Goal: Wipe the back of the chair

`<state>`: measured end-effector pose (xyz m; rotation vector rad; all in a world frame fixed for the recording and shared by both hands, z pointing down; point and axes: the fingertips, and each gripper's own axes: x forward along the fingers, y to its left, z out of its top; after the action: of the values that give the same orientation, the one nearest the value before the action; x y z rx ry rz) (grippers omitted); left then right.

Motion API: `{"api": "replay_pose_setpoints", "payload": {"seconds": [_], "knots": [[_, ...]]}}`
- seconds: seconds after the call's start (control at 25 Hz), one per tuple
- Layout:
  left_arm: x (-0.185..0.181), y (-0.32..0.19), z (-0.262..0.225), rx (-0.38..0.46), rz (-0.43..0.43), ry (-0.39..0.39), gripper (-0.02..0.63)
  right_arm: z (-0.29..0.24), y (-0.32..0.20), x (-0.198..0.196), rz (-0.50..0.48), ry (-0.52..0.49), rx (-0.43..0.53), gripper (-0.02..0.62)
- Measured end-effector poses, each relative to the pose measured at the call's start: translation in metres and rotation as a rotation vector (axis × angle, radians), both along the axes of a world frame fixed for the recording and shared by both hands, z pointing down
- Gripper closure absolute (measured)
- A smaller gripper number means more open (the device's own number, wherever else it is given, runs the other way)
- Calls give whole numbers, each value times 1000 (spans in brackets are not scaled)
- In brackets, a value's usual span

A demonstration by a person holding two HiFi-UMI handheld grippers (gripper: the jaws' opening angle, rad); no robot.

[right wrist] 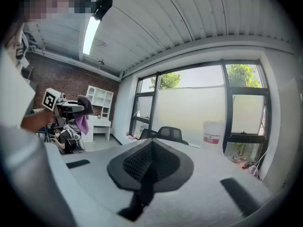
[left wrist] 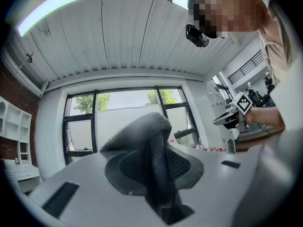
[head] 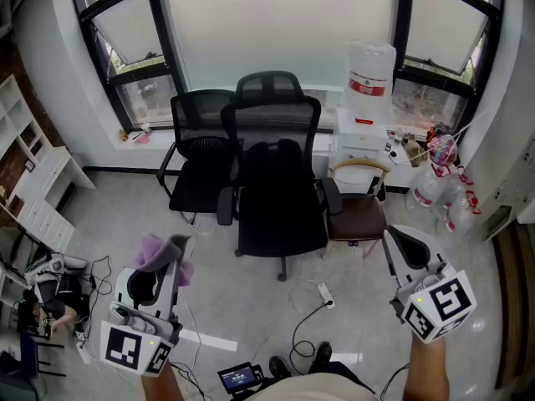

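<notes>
A black office chair [head: 277, 182] with a mesh back and a headrest stands mid-room, its seat facing me. The back's rear side is turned to the window and hidden. My left gripper [head: 171, 253] is low at the left, well short of the chair, shut on a purple cloth [head: 155, 256]. In the left gripper view the cloth [left wrist: 147, 145] bunches up between the closed jaws. My right gripper [head: 398, 241] hangs at the lower right, shut with nothing in it. In the right gripper view its pads [right wrist: 142, 162] meet, and the chair [right wrist: 166, 133] shows far off.
A second black mesh chair [head: 199, 153] stands behind and left of the first. A wooden chair with a brown seat [head: 358, 211] is at its right, by a white cabinet with a water jug [head: 369, 78]. Cables and a power strip [head: 324, 294] lie on the floor.
</notes>
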<state>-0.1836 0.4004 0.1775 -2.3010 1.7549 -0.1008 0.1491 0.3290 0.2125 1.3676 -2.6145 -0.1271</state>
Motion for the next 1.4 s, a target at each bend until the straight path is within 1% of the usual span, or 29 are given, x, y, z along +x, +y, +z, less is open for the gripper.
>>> {"api": "replay_pose_setpoints", "payload": {"seconds": [0.56, 0.88, 1.0, 1.2, 1.4], "knots": [[0, -7, 2, -7, 23, 6, 525, -1, -1, -1, 22, -11, -2, 601], [-16, -4, 6, 5, 50, 22, 525, -4, 5, -16, 38, -97, -4, 601], [-23, -3, 7, 15, 58, 28, 525, -4, 6, -23, 43, -103, -6, 601], [-30, -8, 6, 15, 55, 39, 525, -7, -2, -26, 49, -84, -2, 601], [-27, -22, 7, 8, 43, 29, 525, -2, -25, -23, 45, -92, -9, 601]]}}
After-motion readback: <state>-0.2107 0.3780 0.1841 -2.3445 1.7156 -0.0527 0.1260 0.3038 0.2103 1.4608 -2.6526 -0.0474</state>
